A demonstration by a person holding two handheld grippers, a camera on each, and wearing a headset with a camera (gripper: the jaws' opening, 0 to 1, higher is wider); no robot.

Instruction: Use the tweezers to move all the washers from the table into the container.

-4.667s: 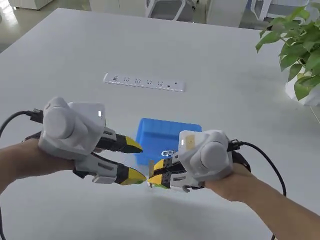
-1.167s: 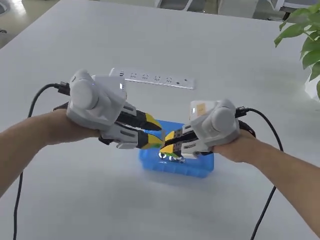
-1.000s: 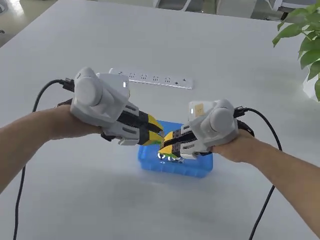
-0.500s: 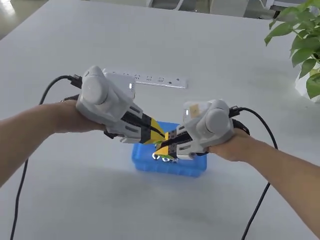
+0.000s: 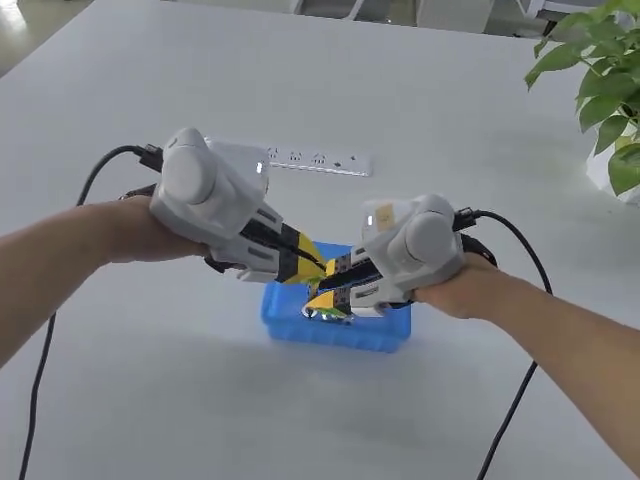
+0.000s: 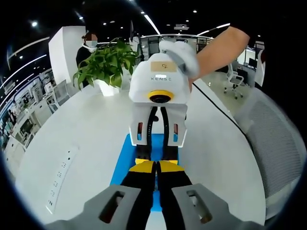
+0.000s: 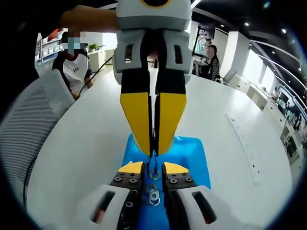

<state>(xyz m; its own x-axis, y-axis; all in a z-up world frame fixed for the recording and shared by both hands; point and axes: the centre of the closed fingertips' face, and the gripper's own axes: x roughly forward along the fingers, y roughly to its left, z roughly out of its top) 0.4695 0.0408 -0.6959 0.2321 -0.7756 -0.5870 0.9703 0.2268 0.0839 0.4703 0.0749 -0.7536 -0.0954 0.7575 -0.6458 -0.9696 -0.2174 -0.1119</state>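
As left tool (image 7: 153, 149) pinches tweezers (image 7: 153, 161) | right gripper view: washers (image 7: 154, 195) in container (image 7: 193, 154)

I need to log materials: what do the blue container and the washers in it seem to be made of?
Blue container: probably plastic, an even saturated blue with a soft sheen and rounded corners. Washers: likely metal, silvery rings that catch bright glints; the exact metal cannot be told.

Shiny metal washers (image 7: 154, 195) lie in a glossy blue plastic container (image 5: 335, 338) on a smooth, matt white table (image 5: 420, 110). The left gripper (image 5: 316, 264) and right gripper (image 5: 320, 300) are smooth white plastic; the tweezers (image 7: 154, 158) look like thin, dark metal.
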